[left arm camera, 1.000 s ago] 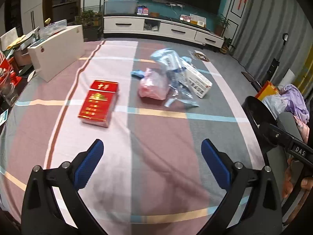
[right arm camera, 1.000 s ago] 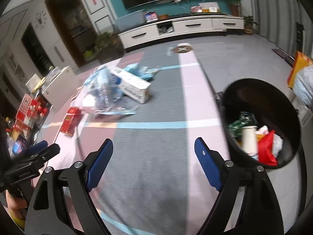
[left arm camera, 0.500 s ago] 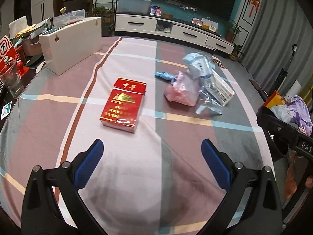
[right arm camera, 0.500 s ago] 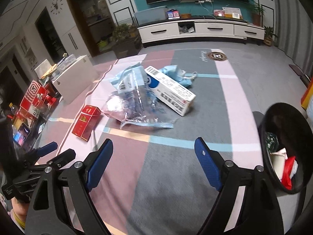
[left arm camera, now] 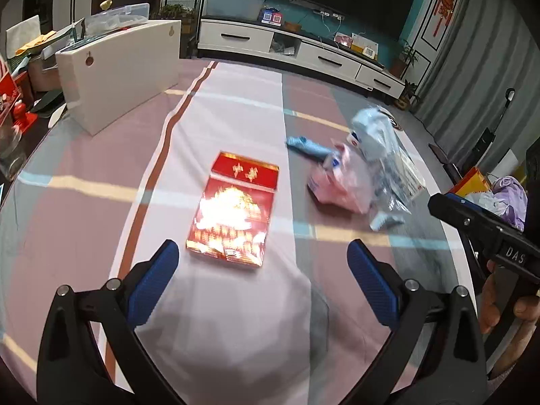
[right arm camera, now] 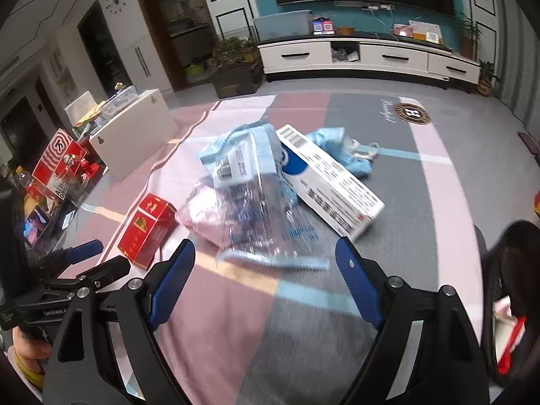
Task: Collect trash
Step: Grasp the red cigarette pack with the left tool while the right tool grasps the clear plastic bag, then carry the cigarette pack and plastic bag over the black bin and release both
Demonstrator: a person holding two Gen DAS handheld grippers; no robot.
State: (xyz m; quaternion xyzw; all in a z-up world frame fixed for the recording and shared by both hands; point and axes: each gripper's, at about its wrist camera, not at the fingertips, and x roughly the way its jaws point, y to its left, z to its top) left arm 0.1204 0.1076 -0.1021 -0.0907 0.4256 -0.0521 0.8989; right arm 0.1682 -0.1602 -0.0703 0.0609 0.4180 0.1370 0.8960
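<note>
Both jaws spread wide, nothing held. Red carton [left arm camera: 233, 212] lies flat just ahead of left gripper [left arm camera: 261, 281]; clear plastic wrapper [right arm camera: 256, 209] heap ahead of right gripper [right arm camera: 265, 281]. Straddle the carton's narrow sides, descend square, then clamp.

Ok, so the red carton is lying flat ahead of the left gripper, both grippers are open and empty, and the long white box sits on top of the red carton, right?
Not quite. In the right wrist view the long white box lies apart from the red carton, against the pile of plastic bags. The rest holds: the carton lies flat ahead of the left gripper, and it and the right gripper are open and empty.
</note>
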